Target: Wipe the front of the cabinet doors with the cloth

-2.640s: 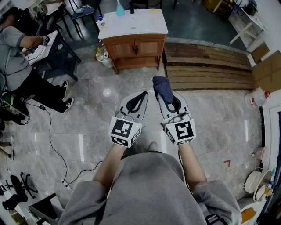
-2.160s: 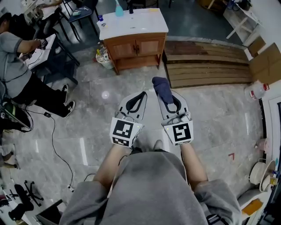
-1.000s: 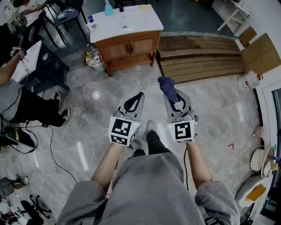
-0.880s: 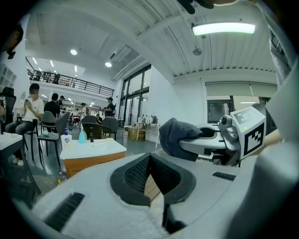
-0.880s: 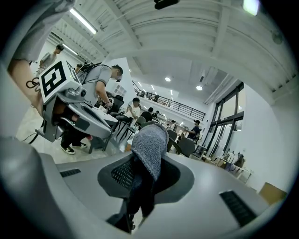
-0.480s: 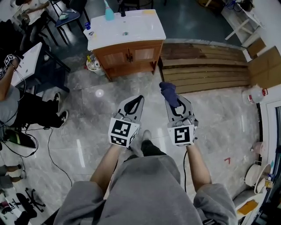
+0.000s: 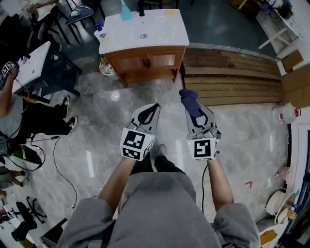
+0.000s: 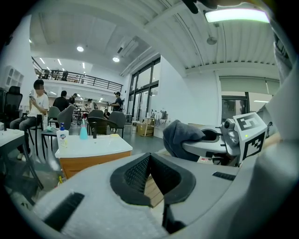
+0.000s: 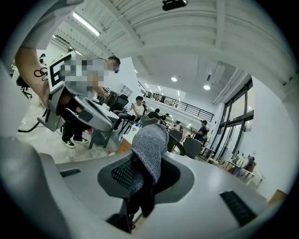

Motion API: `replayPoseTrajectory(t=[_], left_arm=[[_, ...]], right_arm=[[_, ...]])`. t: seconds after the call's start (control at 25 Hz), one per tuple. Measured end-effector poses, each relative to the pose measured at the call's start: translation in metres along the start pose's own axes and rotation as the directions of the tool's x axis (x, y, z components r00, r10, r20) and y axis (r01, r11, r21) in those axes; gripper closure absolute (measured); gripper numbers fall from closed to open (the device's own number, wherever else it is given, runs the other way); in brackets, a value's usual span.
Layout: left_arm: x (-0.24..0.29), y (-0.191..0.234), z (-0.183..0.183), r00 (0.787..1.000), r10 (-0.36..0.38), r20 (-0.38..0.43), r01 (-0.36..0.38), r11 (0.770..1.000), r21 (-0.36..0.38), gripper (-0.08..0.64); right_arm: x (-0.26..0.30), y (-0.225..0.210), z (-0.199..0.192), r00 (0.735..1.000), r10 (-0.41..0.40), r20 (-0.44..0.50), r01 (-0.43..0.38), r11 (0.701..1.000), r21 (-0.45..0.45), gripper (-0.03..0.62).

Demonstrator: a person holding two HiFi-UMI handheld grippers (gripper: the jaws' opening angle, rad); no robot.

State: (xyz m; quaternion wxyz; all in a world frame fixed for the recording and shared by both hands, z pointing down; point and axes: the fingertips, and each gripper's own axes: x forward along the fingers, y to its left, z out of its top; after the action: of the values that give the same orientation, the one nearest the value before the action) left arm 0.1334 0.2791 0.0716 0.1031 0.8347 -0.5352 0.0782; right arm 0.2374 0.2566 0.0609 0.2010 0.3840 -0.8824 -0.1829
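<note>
A wooden cabinet (image 7: 145,63) with two doors and a white sink top (image 7: 160,26) stands on the floor ahead, some way beyond both grippers. My right gripper (image 7: 192,107) is shut on a dark blue-grey cloth (image 7: 189,100), which sticks out past the jaw tips; the cloth (image 9: 150,147) fills the middle of the right gripper view. My left gripper (image 7: 154,107) is shut with nothing in it. In the left gripper view the cabinet (image 8: 93,158) shows low at left and the cloth (image 8: 183,136) at right.
Wooden planks (image 7: 232,77) lie on the floor right of the cabinet. A blue bottle (image 7: 125,10) and a white one (image 7: 100,33) stand on the sink top. A seated person (image 7: 19,106) and a desk (image 7: 31,60) are at left, cables (image 7: 58,164) trail on the marble floor.
The cabinet has come closer and shifted toward the view's middle as the person walks. Both grippers keep their pose, the cloth still held in the right one.
</note>
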Motion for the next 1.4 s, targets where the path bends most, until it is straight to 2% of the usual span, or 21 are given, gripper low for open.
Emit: replayPoseTrajectory(t=[0.44,1.12,1.4], left_arm=[[0.042,0.053,-0.002,1.000,-0.003,-0.002,0.003,1.000,-0.020,0.552],[0.128,0.173,0.001,0.996,-0.091,-0.022,0.089,0.992,-0.084,0.552],[0.150,0.207,-0.016,0.994,-0.108,-0.035,0.103,0.986,-0.128,0.552]], right_arm=[[0.068,-0.006,-0.009,1.000,0.008,-0.018,-0.008,1.000,0.011,0.512],[0.212,-0.020,-0.008,0.992,-0.039,-0.117,0.047,0.997,0.063,0.512],[0.245,-0.014,-0.027,0.984,-0.046,-0.174,0.055,0.997,0.047,0.512]])
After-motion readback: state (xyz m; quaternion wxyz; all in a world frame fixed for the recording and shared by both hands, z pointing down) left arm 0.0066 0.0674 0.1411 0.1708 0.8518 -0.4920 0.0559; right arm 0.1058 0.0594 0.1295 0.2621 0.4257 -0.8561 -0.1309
